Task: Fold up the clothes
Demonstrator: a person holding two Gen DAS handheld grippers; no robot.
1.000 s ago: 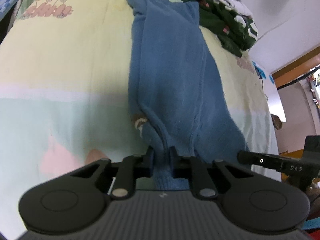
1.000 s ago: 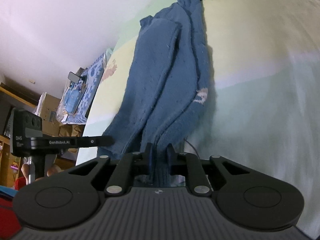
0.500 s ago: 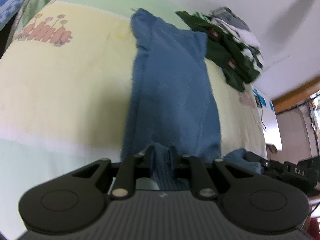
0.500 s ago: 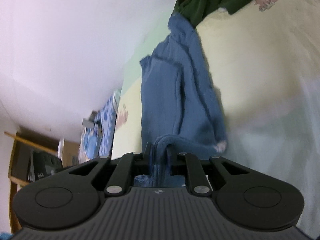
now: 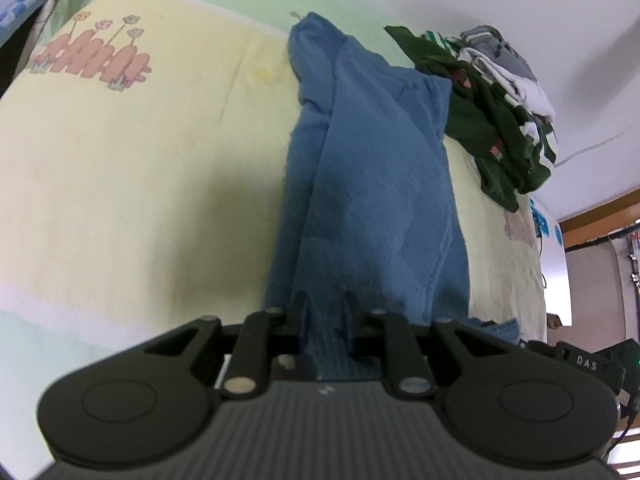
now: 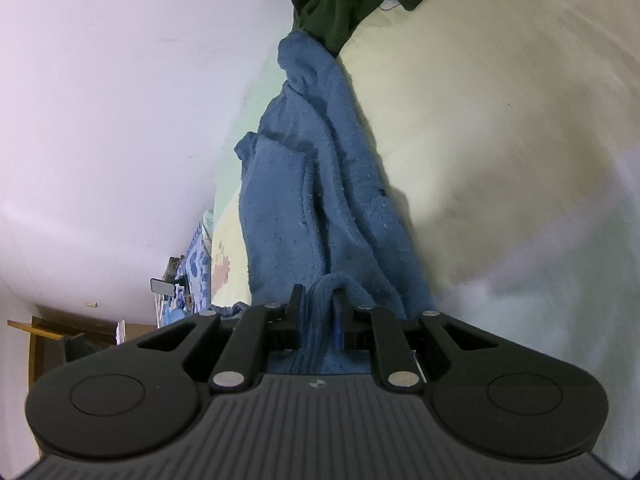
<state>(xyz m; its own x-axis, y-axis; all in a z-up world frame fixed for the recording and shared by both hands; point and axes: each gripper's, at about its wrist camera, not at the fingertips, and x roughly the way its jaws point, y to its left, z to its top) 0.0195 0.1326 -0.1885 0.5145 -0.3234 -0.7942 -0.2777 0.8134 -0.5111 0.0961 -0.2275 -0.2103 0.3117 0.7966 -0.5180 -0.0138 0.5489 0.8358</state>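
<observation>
- Lying lengthwise down the bed [image 5: 120, 184], the blue sweater [image 5: 372, 200] is bunched into a long strip, far end up by the wall.
- Left tongs [image 5: 325, 308] have its ribbed hem between them, jaws easing open right now.
- Right tongs [image 6: 318, 300] pinch another bit of hem, narrow gap.
- Loads of bare quilt on one side of the sweater.
- Other side is tighter: green clothes pile [image 5: 496, 128] touches its top edge.

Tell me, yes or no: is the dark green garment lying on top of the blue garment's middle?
No. In the left wrist view the dark green garment lies in a heap beside the far end of the blue garment, whose middle is uncovered.
</observation>
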